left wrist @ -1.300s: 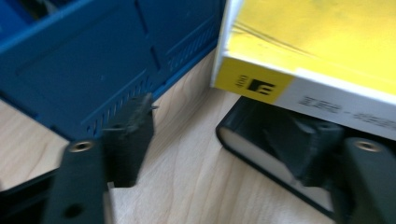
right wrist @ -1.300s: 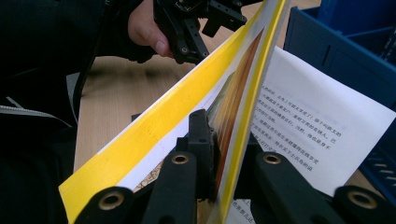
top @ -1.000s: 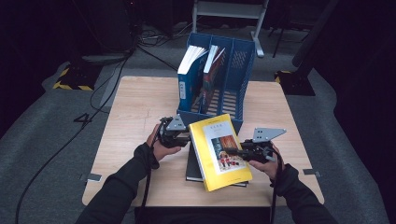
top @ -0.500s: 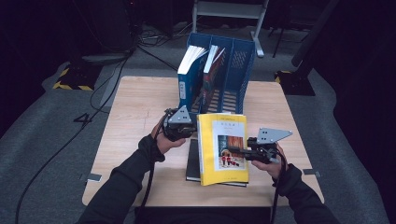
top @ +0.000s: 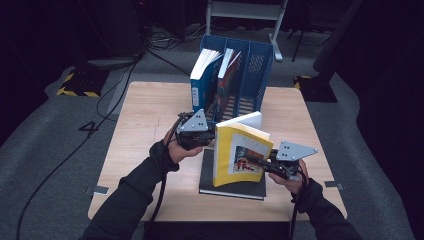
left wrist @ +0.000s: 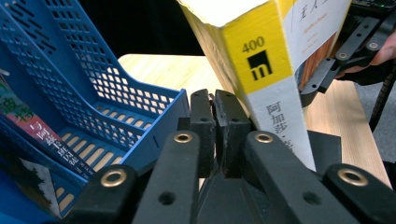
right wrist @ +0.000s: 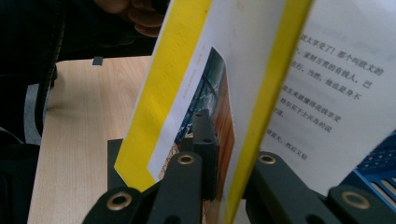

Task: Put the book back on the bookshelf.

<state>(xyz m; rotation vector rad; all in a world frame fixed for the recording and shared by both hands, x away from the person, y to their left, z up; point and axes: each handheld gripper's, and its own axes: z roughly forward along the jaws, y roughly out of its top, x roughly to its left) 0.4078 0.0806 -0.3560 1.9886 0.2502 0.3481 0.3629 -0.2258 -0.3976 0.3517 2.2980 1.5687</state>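
**Yellow paperback held upright over the dark book, between both grippers**

High view: we see the yellow paperback [top: 239,156] standing nearly upright above a dark book [top: 233,186] that lies flat on the wooden table [top: 145,125], near its front edge. The right gripper [top: 251,161] grasps the front cover from the right. The left gripper [top: 210,136] sits just beside the spine edge on the left; whether it pinches anything we cannot tell here. Beyond, at the far side, stands a blue file rack [top: 250,80] with books [top: 205,75] in its left compartments.

Left gripper view: the left gripper [left wrist: 215,109] has its jaws clenched, pads pressed flat together with nothing between them. They have just closed. The paperback's spine [left wrist: 268,74], marked "400", stands just right of the jaws; contact is not clear. The blue file rack [left wrist: 93,93] is at left, and the right gripper [left wrist: 327,74] shows behind the book.

Right gripper view: the right gripper [right wrist: 224,140] has its jaws closed on the front cover [right wrist: 187,84] alone; a printed page [right wrist: 322,107] lies open beyond.
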